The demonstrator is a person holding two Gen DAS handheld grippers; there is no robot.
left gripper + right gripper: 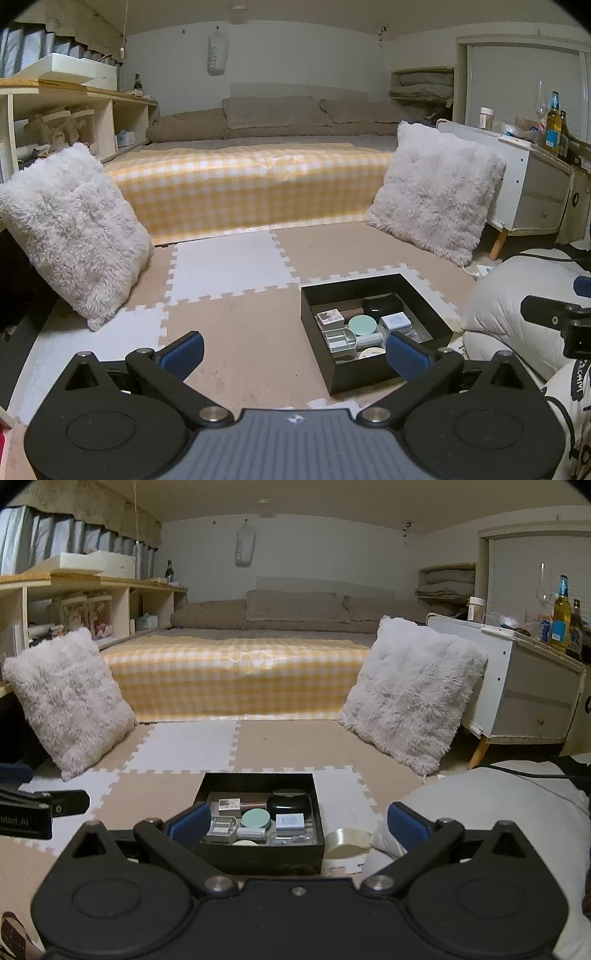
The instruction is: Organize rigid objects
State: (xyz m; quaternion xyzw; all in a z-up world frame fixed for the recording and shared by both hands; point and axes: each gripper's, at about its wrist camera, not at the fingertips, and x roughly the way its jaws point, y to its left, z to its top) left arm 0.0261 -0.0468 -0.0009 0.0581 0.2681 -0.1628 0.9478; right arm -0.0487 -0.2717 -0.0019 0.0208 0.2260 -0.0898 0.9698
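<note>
Foam floor mats (pixel 288 746) carry a black box (pixel 258 856) of small items, with both the left gripper (pixel 295 354) and right gripper (pixel 299 823) spread wide, holding nothing.

The near wall of the black box (pixel 258 856) hides the lower parts of the things inside it, and a pale round lid (pixel 244 842) shows only as a sliver. The right gripper's left finger (pixel 186 825) covers the box's near left corner. The roll of tape (pixel 347 843) is partly behind the box. Labels on the bottles (pixel 561 616) are too small to read.
</note>
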